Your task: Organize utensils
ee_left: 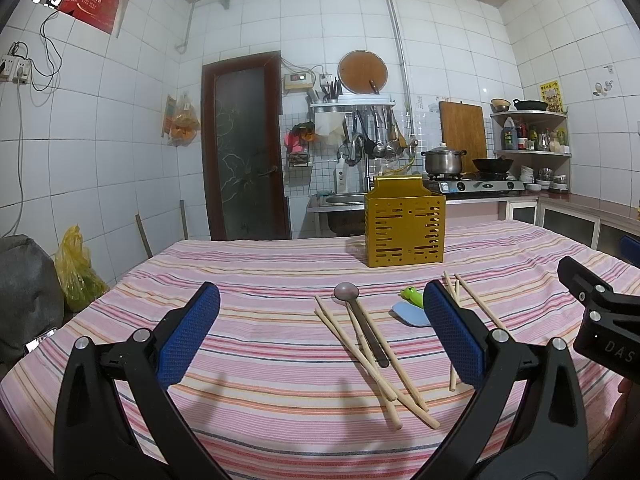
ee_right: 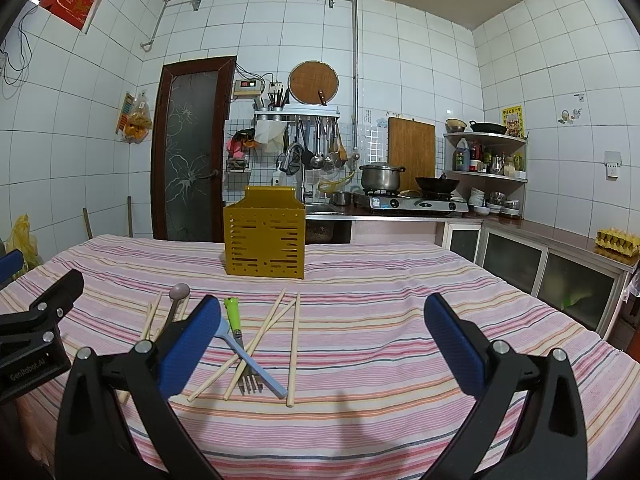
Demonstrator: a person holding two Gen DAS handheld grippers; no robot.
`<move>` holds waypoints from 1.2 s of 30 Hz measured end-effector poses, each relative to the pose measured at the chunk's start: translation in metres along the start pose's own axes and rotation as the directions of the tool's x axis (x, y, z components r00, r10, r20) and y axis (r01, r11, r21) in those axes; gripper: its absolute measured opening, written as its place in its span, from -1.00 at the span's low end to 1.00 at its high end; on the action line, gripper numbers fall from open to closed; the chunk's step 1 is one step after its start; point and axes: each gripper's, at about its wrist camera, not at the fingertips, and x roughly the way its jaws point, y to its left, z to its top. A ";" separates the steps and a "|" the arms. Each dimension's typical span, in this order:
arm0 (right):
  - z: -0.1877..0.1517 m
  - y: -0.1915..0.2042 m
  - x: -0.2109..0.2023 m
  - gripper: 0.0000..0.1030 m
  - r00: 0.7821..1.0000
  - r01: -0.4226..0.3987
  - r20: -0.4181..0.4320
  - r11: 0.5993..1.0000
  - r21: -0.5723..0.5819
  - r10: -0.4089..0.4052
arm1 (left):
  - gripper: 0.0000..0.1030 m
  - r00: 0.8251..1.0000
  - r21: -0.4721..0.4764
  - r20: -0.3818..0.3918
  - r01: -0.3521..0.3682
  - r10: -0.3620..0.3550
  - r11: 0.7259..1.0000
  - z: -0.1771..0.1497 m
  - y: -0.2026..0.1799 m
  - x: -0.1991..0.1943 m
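Note:
A yellow slotted utensil holder (ee_left: pixel 405 227) stands upright on the striped tablecloth, also in the right wrist view (ee_right: pixel 265 238). Several wooden chopsticks (ee_left: pixel 372 354) lie loose with a metal spoon (ee_left: pixel 362 322) across them. More chopsticks (ee_right: pixel 294 346), a green-handled fork (ee_right: pixel 239 340) and a light blue spatula (ee_right: pixel 250 362) lie crossed nearer the right gripper. My left gripper (ee_left: pixel 320 332) is open and empty above the cloth, with the spoon between its fingers' line of sight. My right gripper (ee_right: pixel 322 344) is open and empty above the fork and chopsticks.
The table (ee_right: pixel 440 288) is covered by a pink striped cloth. Behind it are a sink, a gas stove (ee_right: pixel 416 202) with a pot and a wok, a cutting board and corner shelves. A door (ee_left: pixel 244 152) and a yellow bag (ee_left: pixel 76 272) are at the left.

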 end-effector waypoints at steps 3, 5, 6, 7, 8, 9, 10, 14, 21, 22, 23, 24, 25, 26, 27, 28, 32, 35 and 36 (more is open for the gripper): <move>0.000 0.000 0.000 0.93 1.000 0.000 -0.001 1.000 0.000 0.000 | 0.90 1.000 0.000 0.001 0.000 0.000 1.000 0.000 0.000 0.000; 0.000 0.000 0.000 0.93 1.000 0.000 -0.001 1.000 -0.001 0.000 | 0.91 1.000 0.000 0.001 0.000 0.000 1.000 0.000 0.000 0.000; 0.000 0.001 0.000 0.93 1.000 0.000 0.000 1.000 0.000 0.000 | 0.90 1.000 0.000 0.001 0.000 0.000 1.000 0.000 0.000 0.000; 0.000 0.001 0.000 0.93 1.000 0.000 0.000 1.000 0.000 0.000 | 0.90 1.000 0.000 0.001 0.000 0.000 1.000 0.000 0.000 0.000; 0.000 0.001 0.000 0.93 1.000 0.000 0.001 1.000 -0.001 0.000 | 0.90 1.000 0.000 0.001 0.000 0.000 1.000 0.000 0.000 0.000; 0.001 0.001 -0.001 0.93 1.000 0.001 0.001 1.000 -0.002 -0.001 | 0.90 1.000 0.000 0.001 0.000 0.000 1.000 0.000 0.000 0.000; 0.001 0.001 -0.001 0.93 1.000 0.001 0.001 1.000 -0.002 -0.001 | 0.91 1.000 0.001 0.001 0.000 0.000 1.000 0.000 0.000 0.000; 0.001 0.001 -0.001 0.93 1.000 0.001 0.001 1.000 -0.002 -0.001 | 0.90 1.000 0.001 0.001 0.000 0.000 1.000 0.000 0.000 0.000; 0.001 0.000 -0.001 0.93 1.000 0.001 0.002 1.000 -0.002 -0.001 | 0.91 1.000 0.002 0.001 -0.001 0.001 1.000 0.000 0.000 0.000; 0.001 0.001 -0.001 0.93 1.000 0.001 0.002 1.000 -0.002 -0.001 | 0.91 1.000 0.002 0.001 -0.001 0.001 1.000 0.000 0.000 0.000; 0.000 0.002 -0.001 0.93 1.000 0.001 0.002 1.000 -0.003 -0.001 | 0.90 1.000 0.001 0.002 -0.001 0.001 1.000 0.000 0.000 0.000; 0.001 0.001 -0.002 0.93 1.000 0.001 0.002 1.000 -0.002 -0.001 | 0.90 1.000 0.002 0.002 0.000 0.000 1.000 0.000 0.000 0.000; 0.001 0.001 -0.001 0.93 1.000 0.001 0.003 1.000 -0.003 -0.001 | 0.91 1.000 0.002 0.002 -0.001 0.001 1.000 0.000 0.000 0.000; 0.001 0.001 -0.002 0.93 1.000 0.002 0.003 1.000 -0.003 -0.002 | 0.91 1.000 0.002 0.002 -0.001 0.001 1.000 0.000 0.000 0.000; 0.001 0.001 -0.002 0.93 1.000 0.002 0.003 1.000 -0.003 -0.002 | 0.90 1.000 0.003 0.002 -0.001 0.001 1.000 0.000 -0.001 0.000; 0.001 0.001 -0.001 0.93 1.000 0.002 0.003 1.000 -0.003 -0.002 | 0.90 1.000 0.003 0.002 -0.001 0.001 1.000 -0.001 0.000 0.000; 0.002 0.002 -0.002 0.93 1.000 0.001 0.003 1.000 -0.003 -0.001 | 0.90 1.000 0.003 0.002 -0.001 0.001 1.000 -0.001 0.000 0.000; 0.001 0.002 -0.001 0.93 1.000 0.002 0.003 1.000 -0.003 -0.002 | 0.91 1.000 0.003 0.003 -0.001 0.001 1.000 -0.001 0.000 0.000; 0.002 0.002 -0.002 0.93 1.000 0.002 0.004 1.000 -0.003 -0.002 | 0.91 1.000 0.003 0.003 -0.001 0.001 1.000 -0.001 0.000 0.000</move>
